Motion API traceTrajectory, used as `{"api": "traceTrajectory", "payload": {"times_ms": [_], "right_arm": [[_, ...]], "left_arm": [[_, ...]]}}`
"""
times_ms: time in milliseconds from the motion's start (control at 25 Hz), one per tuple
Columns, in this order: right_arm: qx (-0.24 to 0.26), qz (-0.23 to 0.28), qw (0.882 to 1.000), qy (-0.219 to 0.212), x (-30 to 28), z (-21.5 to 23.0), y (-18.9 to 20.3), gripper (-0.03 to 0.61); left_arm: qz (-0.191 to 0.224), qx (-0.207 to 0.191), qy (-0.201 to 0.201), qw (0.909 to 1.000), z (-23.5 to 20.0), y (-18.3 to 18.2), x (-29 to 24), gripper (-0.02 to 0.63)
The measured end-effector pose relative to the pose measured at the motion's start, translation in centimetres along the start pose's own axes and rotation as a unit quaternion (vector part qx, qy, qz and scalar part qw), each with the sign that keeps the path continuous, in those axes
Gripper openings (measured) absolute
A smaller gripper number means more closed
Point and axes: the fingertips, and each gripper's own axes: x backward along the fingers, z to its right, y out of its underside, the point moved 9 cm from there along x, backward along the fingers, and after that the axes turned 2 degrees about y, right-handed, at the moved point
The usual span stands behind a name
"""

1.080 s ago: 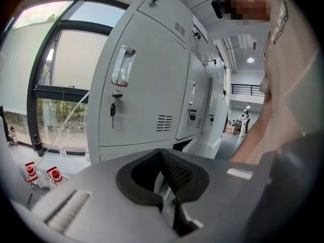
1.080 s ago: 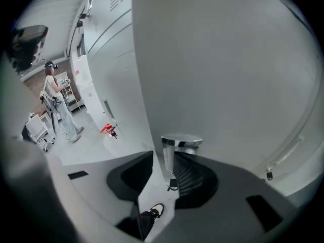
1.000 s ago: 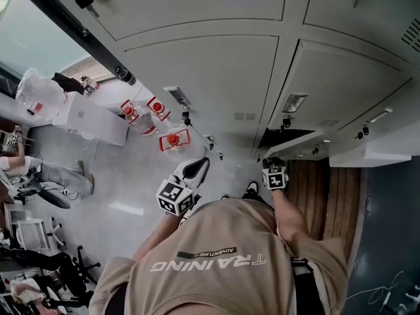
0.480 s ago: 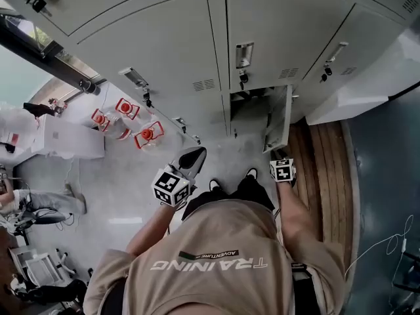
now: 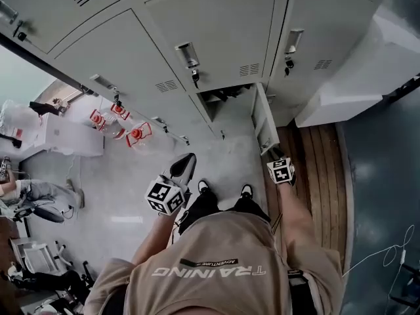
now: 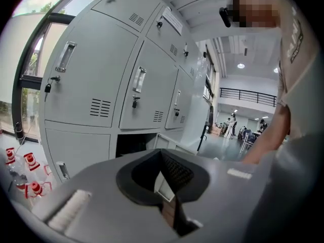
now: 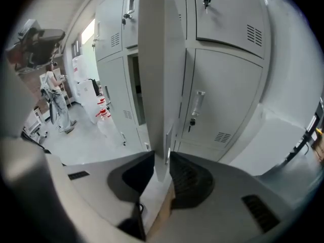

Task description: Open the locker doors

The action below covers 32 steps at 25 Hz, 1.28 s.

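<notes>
Grey metal lockers (image 5: 216, 31) fill the top of the head view. One lower locker stands open, its dark inside (image 5: 226, 97) showing, and its door (image 5: 264, 120) swings out towards me. My right gripper (image 5: 275, 159) is shut on that door's free edge; in the right gripper view the door edge (image 7: 161, 85) runs up from between the jaws of the right gripper (image 7: 162, 162). My left gripper (image 5: 186, 164) hangs apart over the floor, shut and holding nothing. In the left gripper view the left gripper (image 6: 162, 161) faces the open locker (image 6: 132, 145).
Water bottles with red caps (image 5: 134, 135) stand on the floor by the lockers at the left. A wooden floor strip (image 5: 321, 169) lies on the right below a large white box (image 5: 367, 64). A person (image 5: 39, 190) sits at the far left.
The lower locker door has swung from barely ajar to wide open, with my right gripper holding its edge. The left gripper has stayed low and shut.
</notes>
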Motion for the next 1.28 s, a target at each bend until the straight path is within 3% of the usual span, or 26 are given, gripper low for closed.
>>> {"api": "traceTrajectory", "payload": {"times_ms": [160,280,440,520,640,840,1080,1280], "right_arm": [[0.023,0.016,1.0,-0.011,1.1,2.1,0.4,0.095],[0.003,0.014,1.0,-0.012,2.3,1.7,1.8,0.095],[-0.013,-0.004,1.0,-0.015,4.0,-1.2,4.3,0.089],[-0.008,0.004,1.0,-0.026,4.7,-3.4,4.6,0.021],[0.021,0.035,0.998,-0.058,5.6,-8.4,4.1,0.012],[0.013,0.129,0.989,-0.074,9.9,-19.0,-1.1,0.011],[0.018,0.262,0.959,-0.111,18.3,-31.1,-11.0,0.012],[0.068,0.292,0.944,-0.138,20.7,-37.8,-15.2,0.012]], "left_arm": [[-0.002,0.015,-0.009,0.9998,3.0,0.5,0.2,0.006],[0.004,0.015,-0.023,0.9996,3.9,0.7,2.1,0.006],[0.014,0.014,-0.048,0.9987,3.8,1.9,5.5,0.006],[0.028,0.016,-0.058,0.9978,3.6,2.6,7.3,0.006],[0.047,0.011,-0.072,0.9962,3.0,3.8,10.9,0.006],[0.048,0.0,-0.097,0.9941,0.9,5.8,19.4,0.006],[0.056,0.002,-0.103,0.9931,-2.4,8.1,26.5,0.006],[0.074,-0.007,-0.092,0.9929,-4.7,8.3,29.6,0.006]]}}
